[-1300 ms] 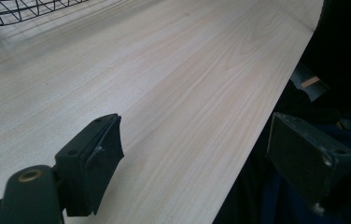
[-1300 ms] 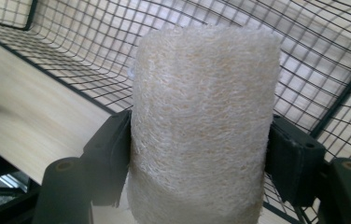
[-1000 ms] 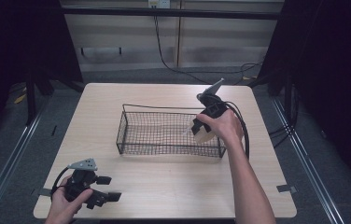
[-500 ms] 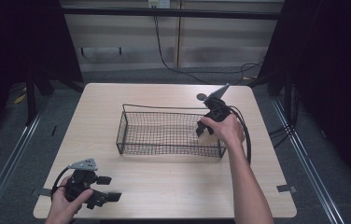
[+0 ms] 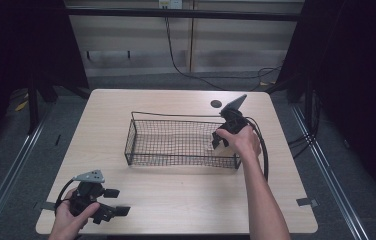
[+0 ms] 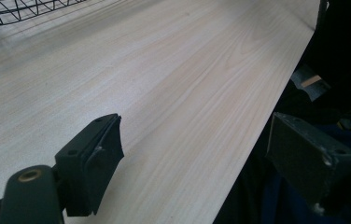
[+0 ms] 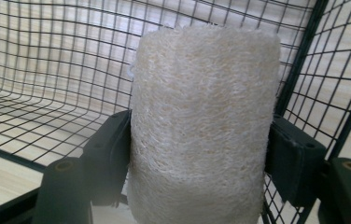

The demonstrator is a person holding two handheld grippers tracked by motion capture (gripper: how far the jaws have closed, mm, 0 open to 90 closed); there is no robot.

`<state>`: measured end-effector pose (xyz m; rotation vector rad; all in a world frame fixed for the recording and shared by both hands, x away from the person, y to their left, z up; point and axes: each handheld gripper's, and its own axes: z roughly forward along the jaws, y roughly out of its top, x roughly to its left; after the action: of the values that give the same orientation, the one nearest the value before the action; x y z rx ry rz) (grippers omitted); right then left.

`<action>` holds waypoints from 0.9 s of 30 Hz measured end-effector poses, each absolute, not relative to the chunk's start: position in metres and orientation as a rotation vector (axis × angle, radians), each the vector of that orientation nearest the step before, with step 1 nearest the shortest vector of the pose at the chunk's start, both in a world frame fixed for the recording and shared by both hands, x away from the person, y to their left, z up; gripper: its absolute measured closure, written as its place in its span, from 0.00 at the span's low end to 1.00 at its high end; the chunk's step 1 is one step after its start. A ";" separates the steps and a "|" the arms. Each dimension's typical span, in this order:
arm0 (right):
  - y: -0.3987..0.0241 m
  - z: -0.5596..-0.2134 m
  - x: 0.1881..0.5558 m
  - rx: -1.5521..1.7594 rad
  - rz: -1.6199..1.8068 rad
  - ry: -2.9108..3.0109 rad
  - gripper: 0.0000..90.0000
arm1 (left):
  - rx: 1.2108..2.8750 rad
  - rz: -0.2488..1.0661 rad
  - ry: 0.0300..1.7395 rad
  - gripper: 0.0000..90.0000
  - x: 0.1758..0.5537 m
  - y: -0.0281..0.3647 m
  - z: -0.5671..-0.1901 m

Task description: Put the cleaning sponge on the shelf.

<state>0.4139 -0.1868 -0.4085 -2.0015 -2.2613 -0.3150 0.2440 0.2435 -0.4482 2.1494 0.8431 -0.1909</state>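
Bench: pale wood (image 5: 176,200), my wire basket (image 5: 176,142) mid-top.
Right hand-held gripper (image 7: 197,154): I clamp a loofah (image 7: 201,126) inside the basket's right end.
Left hand-held gripper (image 6: 197,158): jaws wide, nothing between, at my near-left edge.

The pale, cylindrical loofah sponge (image 7: 201,126) looks coarse and fibrous, a dry, matt, rough web of cream strands. The black rectangular wire basket (image 7: 47,60) is thin metal mesh with a smooth, dark, faintly satin coating, and the light wood-grain worktop (image 6: 173,84) under it is smooth laminate with a soft sheen. The black jaws of both grippers look like matt hard plastic, their faces slightly grainy, with small brass-coloured metal eyelets.
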 end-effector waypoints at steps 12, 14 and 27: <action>-0.184 -0.425 0.413 -2.041 -0.254 -2.229 0.34 | 2.139 -0.188 0.848 0.20 0.244 0.244 -0.448; -0.186 -0.428 0.413 -2.055 -0.235 -2.235 0.34 | 2.141 -0.193 0.844 0.20 0.244 0.244 -0.448; -0.182 -0.439 0.411 -2.097 -0.216 -2.224 0.34 | 2.145 -0.193 0.846 0.20 0.244 0.244 -0.448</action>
<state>0.4114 -0.1824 -0.4387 -2.0970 -2.2244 -0.2162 0.2438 0.2439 -0.4479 2.1451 0.8463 -0.1932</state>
